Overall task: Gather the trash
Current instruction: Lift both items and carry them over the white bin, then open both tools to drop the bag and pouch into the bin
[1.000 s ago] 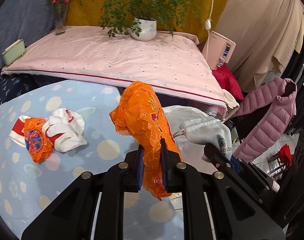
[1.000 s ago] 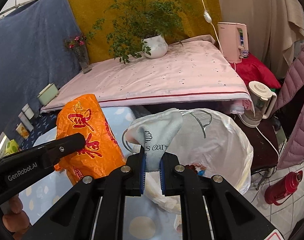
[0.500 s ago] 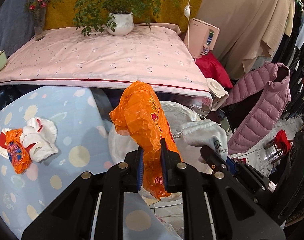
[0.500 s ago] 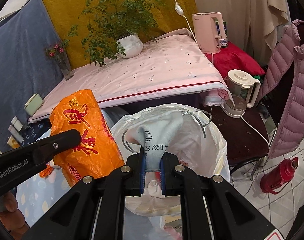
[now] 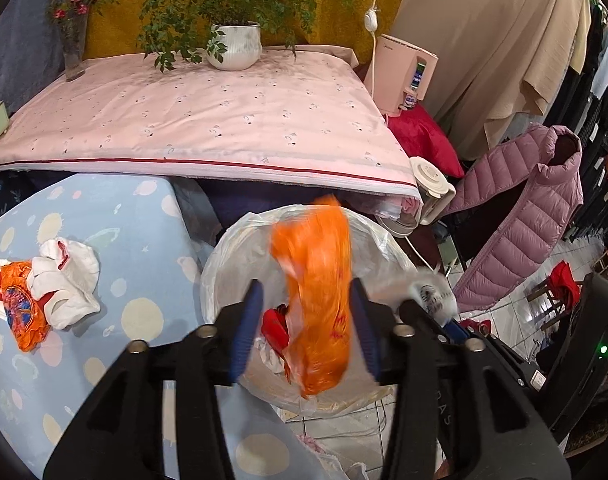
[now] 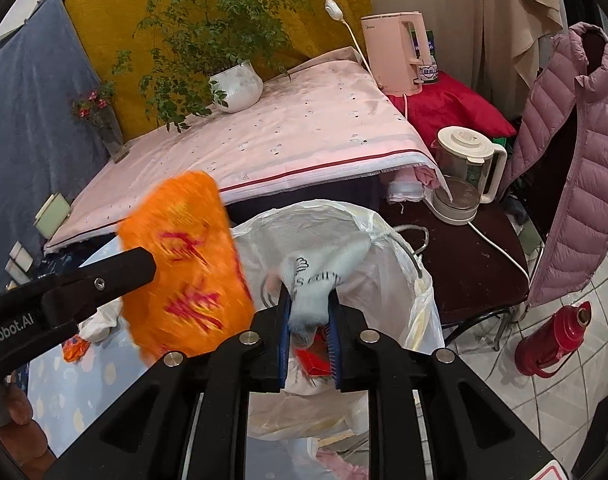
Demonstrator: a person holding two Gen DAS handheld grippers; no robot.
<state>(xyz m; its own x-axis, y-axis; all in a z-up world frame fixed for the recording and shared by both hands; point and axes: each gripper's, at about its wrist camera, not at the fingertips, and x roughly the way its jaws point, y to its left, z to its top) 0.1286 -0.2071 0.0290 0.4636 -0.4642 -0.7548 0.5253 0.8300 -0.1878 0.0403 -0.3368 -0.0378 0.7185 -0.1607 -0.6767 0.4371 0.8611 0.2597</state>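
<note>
Pink patterned bedding [image 5: 208,120] fills the background; a blue dotted tablecloth [image 5: 116,240] lies below it, beside the white-lined trash bin [image 5: 228,256]. Left gripper [image 5: 307,330]: jaws have just been opening and stand apart, with the blurred orange plastic bag [image 5: 315,292] between them, clear of both pads, above the bin mouth. Right gripper [image 6: 308,334]: jaws have just been opening slightly; the pale printed wrapper [image 6: 315,284] sits between them over the bin, pads apparently still touching it. More crumpled trash [image 5: 44,296] lies on the tablecloth.
</note>
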